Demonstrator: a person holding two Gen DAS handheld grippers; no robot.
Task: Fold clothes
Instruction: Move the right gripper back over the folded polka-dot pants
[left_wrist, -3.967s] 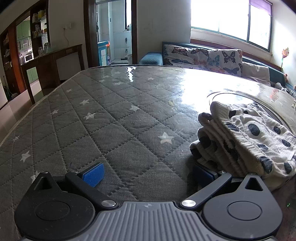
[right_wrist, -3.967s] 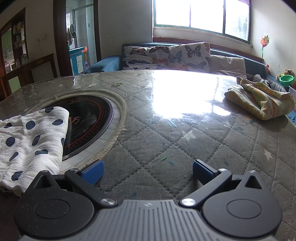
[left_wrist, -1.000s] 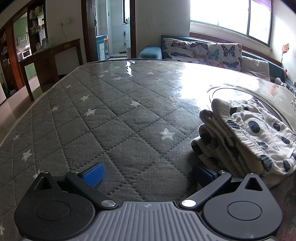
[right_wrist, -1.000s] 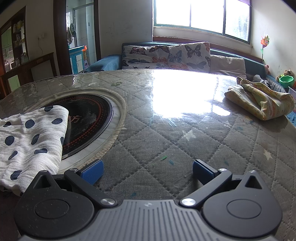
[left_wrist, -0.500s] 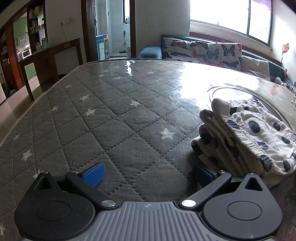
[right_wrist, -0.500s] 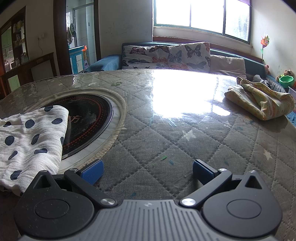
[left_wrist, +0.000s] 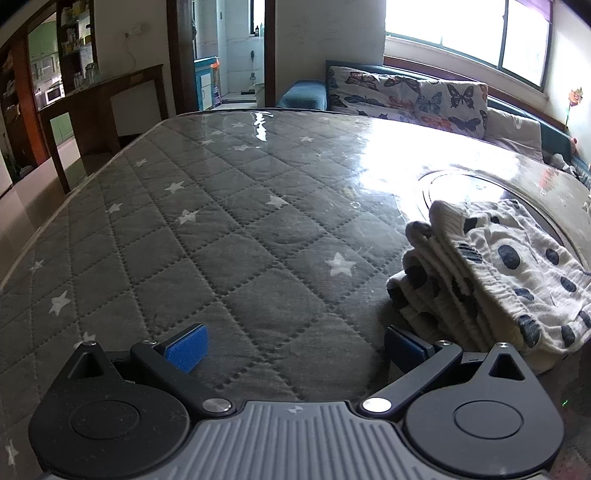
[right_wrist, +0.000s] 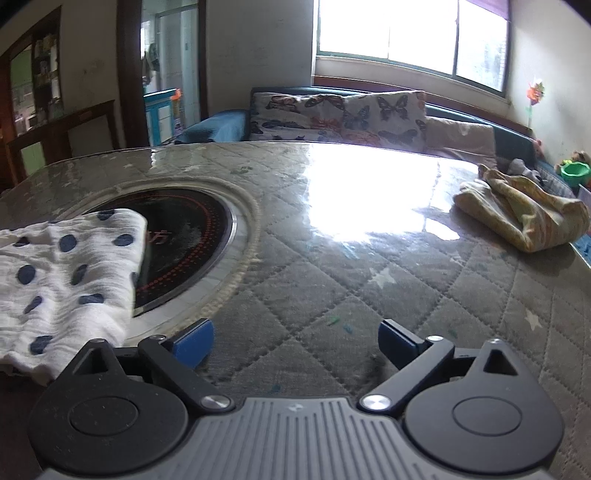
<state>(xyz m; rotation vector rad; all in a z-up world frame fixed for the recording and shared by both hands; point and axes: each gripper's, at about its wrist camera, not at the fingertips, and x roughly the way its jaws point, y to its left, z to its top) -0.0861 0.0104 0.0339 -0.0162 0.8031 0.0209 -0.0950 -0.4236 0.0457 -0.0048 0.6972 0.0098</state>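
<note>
A folded white garment with dark blue dots (left_wrist: 491, 280) lies on the quilted grey table (left_wrist: 229, 236), to the right of my left gripper (left_wrist: 295, 349), which is open and empty just beside it. The same garment (right_wrist: 62, 273) shows at the left of the right wrist view, partly over a round black hob. My right gripper (right_wrist: 297, 343) is open and empty over the table. A crumpled yellow garment (right_wrist: 524, 214) lies at the far right.
A round black induction hob (right_wrist: 184, 236) with a pale ring is set in the table. A sofa with butterfly cushions (right_wrist: 340, 114) stands behind the table under the window. A dark wooden counter (left_wrist: 99, 107) is at the far left.
The right wrist view has shifted and blurred: my right gripper has lifted or tilted slightly. The left gripper and the dotted garment have not moved.
</note>
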